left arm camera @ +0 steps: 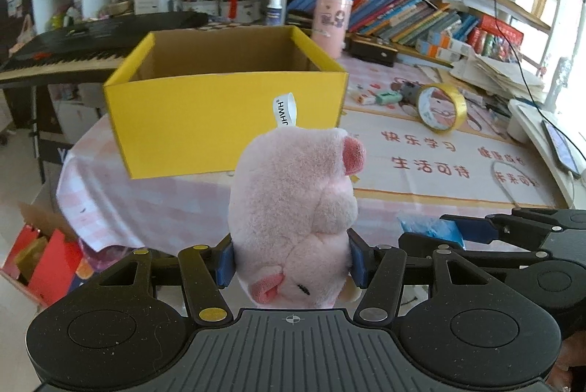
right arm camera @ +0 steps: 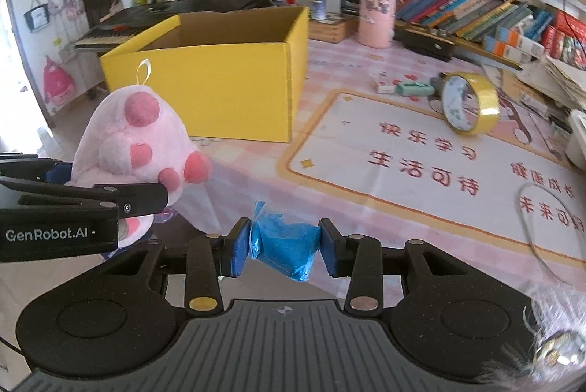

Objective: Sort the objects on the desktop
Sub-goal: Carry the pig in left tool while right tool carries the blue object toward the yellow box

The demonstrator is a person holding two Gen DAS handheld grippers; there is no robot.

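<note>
My left gripper (left arm camera: 291, 260) is shut on a pink plush pig (left arm camera: 293, 205), held in the air in front of the open yellow cardboard box (left arm camera: 227, 121). The pig also shows in the right wrist view (right arm camera: 139, 143), with the left gripper's fingers (right arm camera: 128, 200) around it. My right gripper (right arm camera: 285, 245) is shut on a small blue plastic packet (right arm camera: 284, 243), above the table's near edge. The right gripper (left arm camera: 472, 232) and packet (left arm camera: 428, 227) show at lower right in the left wrist view. The box (right arm camera: 227, 88) looks empty as far as I see inside.
A yellow tape roll (right arm camera: 468, 103) stands on the pink desk mat (right arm camera: 403, 150). A green eraser-like item (right arm camera: 414, 88) and small box lie behind it. A pink canister (right arm camera: 377, 13), books, a keyboard (left arm camera: 73, 51) and a phone (left arm camera: 560, 145) surround the table.
</note>
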